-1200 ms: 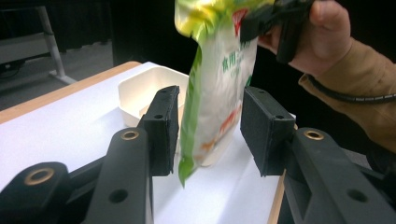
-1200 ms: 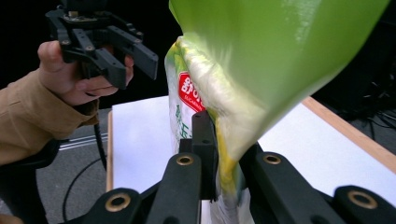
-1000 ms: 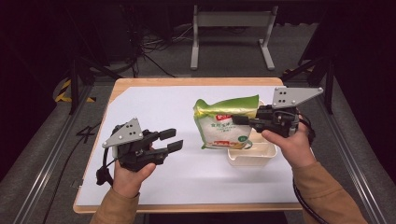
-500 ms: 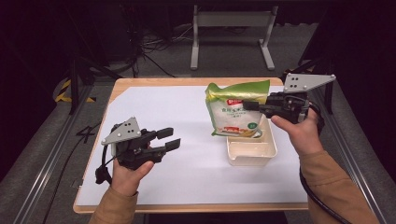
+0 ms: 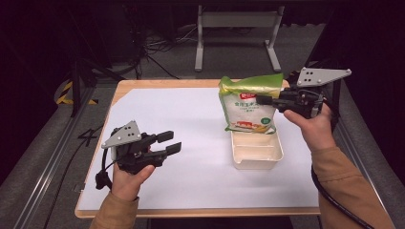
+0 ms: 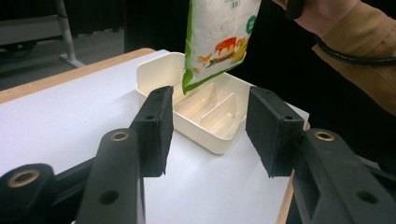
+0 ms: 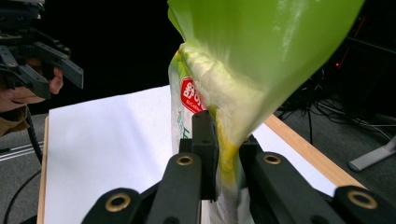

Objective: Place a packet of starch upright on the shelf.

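**Above the tray, a bag held upright**

Over the cream tray [image 5: 258, 155] on the table [image 5: 191, 119], the right hand-held gripper [image 5: 265, 100] pinches a green-and-white bag [image 5: 248, 107]; the left hand-held gripper [image 5: 169, 141], jaws just opening and empty, hovers apart.

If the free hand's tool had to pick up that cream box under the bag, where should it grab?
Best on the box's long side wall nearest the left gripper, coming from above with one finger inside and one outside. The thin upright rim suits a pinch, and the inner dividers run crosswise, so they may limit where the inside finger fits. The far end lies under the hanging bag.
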`<state>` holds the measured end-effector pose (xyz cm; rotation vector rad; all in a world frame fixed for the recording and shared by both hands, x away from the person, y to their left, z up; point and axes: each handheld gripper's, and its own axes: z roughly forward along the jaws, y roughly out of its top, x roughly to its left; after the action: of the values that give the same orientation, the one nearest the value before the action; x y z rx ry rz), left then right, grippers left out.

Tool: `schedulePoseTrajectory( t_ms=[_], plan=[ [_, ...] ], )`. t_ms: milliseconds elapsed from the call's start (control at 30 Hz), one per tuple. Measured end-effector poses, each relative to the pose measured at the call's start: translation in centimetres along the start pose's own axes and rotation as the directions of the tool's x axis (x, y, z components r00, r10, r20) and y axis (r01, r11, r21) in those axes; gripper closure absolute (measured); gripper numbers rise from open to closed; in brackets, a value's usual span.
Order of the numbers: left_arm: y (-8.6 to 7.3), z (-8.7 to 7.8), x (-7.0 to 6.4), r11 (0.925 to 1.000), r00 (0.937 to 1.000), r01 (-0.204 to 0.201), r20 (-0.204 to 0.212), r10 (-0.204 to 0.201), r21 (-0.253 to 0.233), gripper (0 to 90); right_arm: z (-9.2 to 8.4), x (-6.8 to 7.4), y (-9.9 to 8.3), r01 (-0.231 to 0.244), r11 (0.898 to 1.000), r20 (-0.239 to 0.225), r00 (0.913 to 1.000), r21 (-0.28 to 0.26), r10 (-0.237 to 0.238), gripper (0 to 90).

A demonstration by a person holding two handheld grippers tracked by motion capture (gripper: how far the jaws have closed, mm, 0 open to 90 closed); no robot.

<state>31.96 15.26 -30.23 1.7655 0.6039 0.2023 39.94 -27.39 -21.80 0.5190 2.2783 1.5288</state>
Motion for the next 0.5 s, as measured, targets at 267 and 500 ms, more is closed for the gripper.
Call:
schedulePoseTrajectory(
  t_ms=[267, 500],
  plan=[
    [-0.1, 0.0, 0.2, 1.0000, 1.0000, 0.001, 0.003, -0.001, 0.000, 51.9, 0.0, -0.4, -0.5, 0.001, 0.999, 0.014, 0.9999, 0.041, -0.002, 83.8],
    [-0.1, 0.1, 0.3, 1.0000, 1.0000, 0.008, 0.006, -0.008, 0.002, 51.9, 0.3, -0.8, -1.3, -0.011, 0.998, 0.023, 0.9997, 0.068, 0.009, 83.8]
  ],
)
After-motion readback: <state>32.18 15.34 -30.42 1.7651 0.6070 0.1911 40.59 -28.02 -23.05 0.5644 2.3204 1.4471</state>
